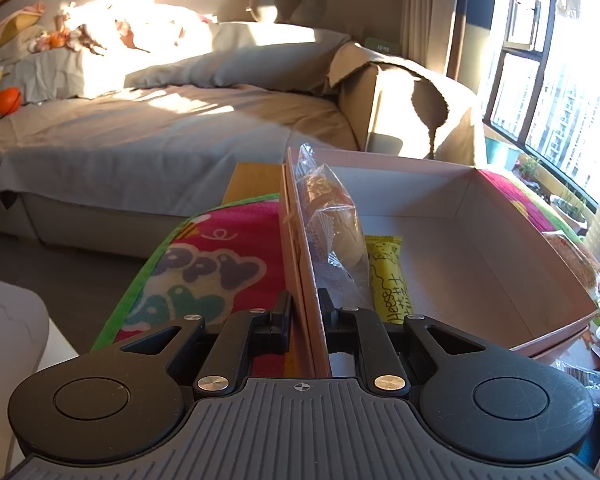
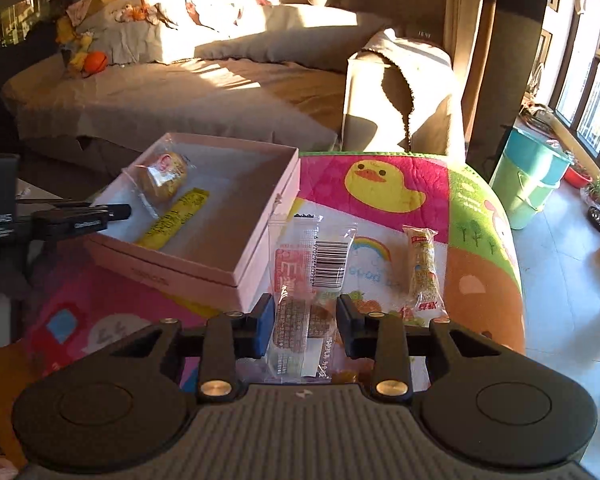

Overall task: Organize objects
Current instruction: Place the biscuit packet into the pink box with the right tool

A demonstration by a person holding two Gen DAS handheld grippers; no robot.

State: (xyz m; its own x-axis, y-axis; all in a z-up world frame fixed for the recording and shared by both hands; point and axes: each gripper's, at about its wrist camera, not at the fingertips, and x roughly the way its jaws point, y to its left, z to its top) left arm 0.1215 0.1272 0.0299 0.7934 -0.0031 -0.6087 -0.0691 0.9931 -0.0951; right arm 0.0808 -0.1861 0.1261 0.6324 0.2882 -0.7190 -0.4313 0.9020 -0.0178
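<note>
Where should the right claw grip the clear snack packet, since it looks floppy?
Grip the clear snack packet across its near half, coming straight down along its length. It lies flat on the mat, long axis pointing away, already between the open right claw fingers.

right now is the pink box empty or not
Not empty: the pink box holds a bagged pastry and a yellow snack bar.

One pink box (image 2: pixel 204 276); four wrapped snacks: two inside (image 2: pixel 164 176) (image 2: pixel 176 218), two outside (image 2: pixel 312 276) (image 2: pixel 422 272).

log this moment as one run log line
left gripper: shut on box wall | right gripper: open around clear snack pack | in box: bun, yellow bar | on mat: long snack
</note>
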